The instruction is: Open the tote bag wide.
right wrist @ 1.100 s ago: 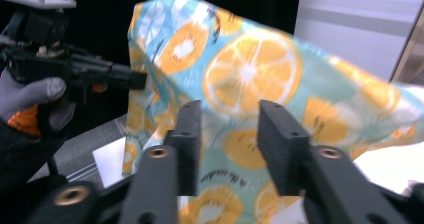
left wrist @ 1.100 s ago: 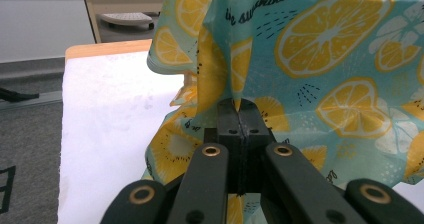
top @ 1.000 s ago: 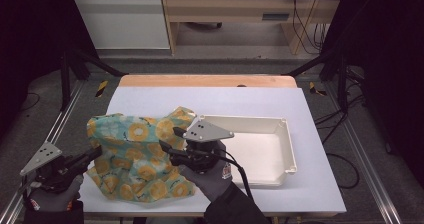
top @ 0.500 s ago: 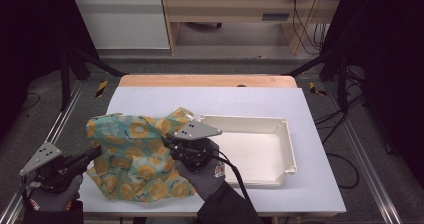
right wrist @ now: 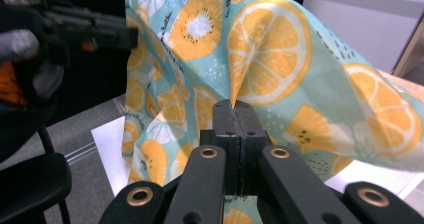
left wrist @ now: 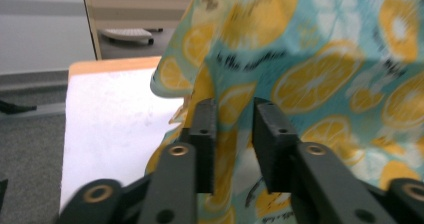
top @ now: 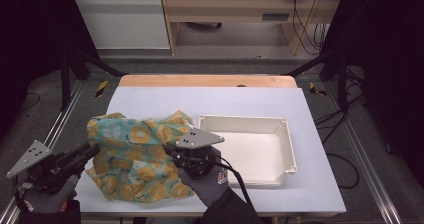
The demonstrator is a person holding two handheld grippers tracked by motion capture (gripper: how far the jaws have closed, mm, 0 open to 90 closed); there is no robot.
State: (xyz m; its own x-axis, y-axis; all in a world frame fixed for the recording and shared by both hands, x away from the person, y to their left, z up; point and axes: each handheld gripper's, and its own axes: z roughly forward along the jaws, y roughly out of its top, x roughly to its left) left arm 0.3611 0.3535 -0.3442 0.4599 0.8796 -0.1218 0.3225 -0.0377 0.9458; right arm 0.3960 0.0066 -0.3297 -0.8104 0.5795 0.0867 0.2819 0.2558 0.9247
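A: Cloth first. Where is it?

B: The teal cloth with the orange-slice print (top: pixel 132 159) lies bunched on the white table cover (top: pixel 210 101), at the near left part, just left of the white tray (top: pixel 290 151). Its right edge sits close to the tray's left wall; touching or not, can't tell from the high view. The cloth is rumpled, with parts raised off the table.

A: Right gripper?

B: The right gripper (right wrist: pixel 234 109) is clenched on a fold of the cloth. In the right gripper view the jaws are pressed together and a pinch of fabric rises in a peak right out of their tips. In the high view it sits at the cloth's right side, held by a gloved hand (top: pixel 210 176), grey plate on top.

A: Left one?

B: The left gripper (left wrist: pixel 234 119) has its jaws parted; they have just been opening. In the left gripper view cloth hangs behind and between them, the pads not pressing on it. So released. In the high view it's at the cloth's left edge, near the table's near-left corner.

A: Anything else?

B: Tray looks empty and stands on the right half of the table. Wooden strip (top: pixel 207 80) along the table's far edge. Dark frame bars around, cables on the floor at the right.
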